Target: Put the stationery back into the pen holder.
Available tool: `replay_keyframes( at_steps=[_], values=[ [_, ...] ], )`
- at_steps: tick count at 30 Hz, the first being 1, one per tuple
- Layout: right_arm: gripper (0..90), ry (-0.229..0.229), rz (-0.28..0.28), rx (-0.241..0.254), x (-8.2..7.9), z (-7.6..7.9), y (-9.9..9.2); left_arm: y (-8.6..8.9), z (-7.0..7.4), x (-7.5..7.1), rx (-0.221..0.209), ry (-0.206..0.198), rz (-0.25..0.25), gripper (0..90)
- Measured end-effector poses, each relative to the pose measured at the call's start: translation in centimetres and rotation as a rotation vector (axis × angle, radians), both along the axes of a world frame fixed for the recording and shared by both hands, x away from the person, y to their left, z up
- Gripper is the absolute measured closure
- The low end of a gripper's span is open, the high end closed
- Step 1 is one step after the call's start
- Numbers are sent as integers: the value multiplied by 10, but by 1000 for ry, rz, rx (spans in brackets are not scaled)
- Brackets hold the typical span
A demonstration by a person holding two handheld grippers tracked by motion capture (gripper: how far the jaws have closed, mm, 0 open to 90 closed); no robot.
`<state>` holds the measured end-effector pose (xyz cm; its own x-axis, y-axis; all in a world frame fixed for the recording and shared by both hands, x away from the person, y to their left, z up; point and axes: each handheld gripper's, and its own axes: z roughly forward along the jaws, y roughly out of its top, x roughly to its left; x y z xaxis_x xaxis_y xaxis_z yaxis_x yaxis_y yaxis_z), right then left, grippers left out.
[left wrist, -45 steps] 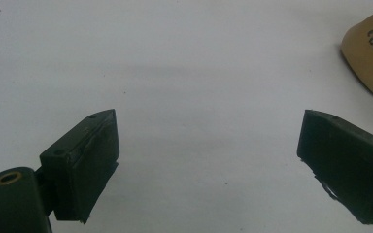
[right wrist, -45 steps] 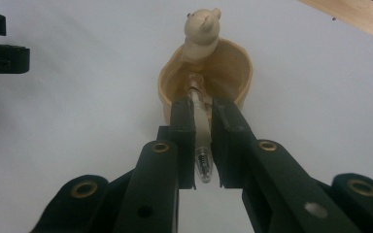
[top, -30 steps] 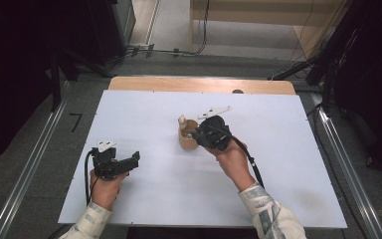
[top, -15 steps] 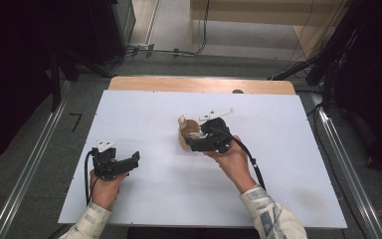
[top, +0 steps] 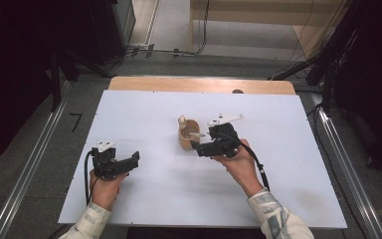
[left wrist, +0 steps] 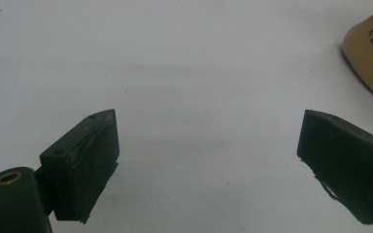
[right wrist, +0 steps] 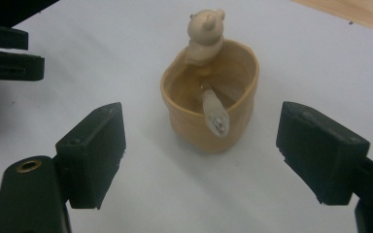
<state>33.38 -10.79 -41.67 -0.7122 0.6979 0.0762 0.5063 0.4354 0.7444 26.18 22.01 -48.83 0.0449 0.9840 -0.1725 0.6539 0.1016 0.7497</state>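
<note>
Right gripper (top: 197, 146) drawn back from cup (right wrist: 209, 104), wide open, left gripper (top: 134, 158) open, unmoved

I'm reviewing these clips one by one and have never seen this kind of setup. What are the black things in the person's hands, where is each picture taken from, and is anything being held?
No robot here: a person holds a hand-operated two-jaw gripper in each hand. The high view looks down on a white table. There the left gripper rests low near the table's left side, and the right gripper sits beside a tan cup.

The other two pictures come from cameras riding on the grippers, looking along their black jaws. In the right gripper view the right gripper is open, the cup lying ahead between its jaws, untouched. A small bear figure perches on the cup's rim, and a pale spoon-like handle leans inside. The left gripper is open too, over bare table. Nothing is held.
</note>
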Motion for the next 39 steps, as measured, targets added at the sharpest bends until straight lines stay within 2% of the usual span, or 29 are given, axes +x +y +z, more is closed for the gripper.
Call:
replay_keyframes(
  at_steps=[14, 21, 30, 39],
  values=[
    [179, 4, -21, -13, -11, -8, -22, 0, 0, 0, 2, 0, -1, 86],
    [183, 8, -52, -24, -18, -14, -39, -1, 0, 0, 1, -1, -1, 86],
    [184, 13, -97, -37, -27, -22, -68, -1, 0, -1, -2, -4, 2, 85],
    [187, 28, -176, -54, -39, -33, -110, -1, 0, -1, -1, -4, 0, 85]
  ],
)
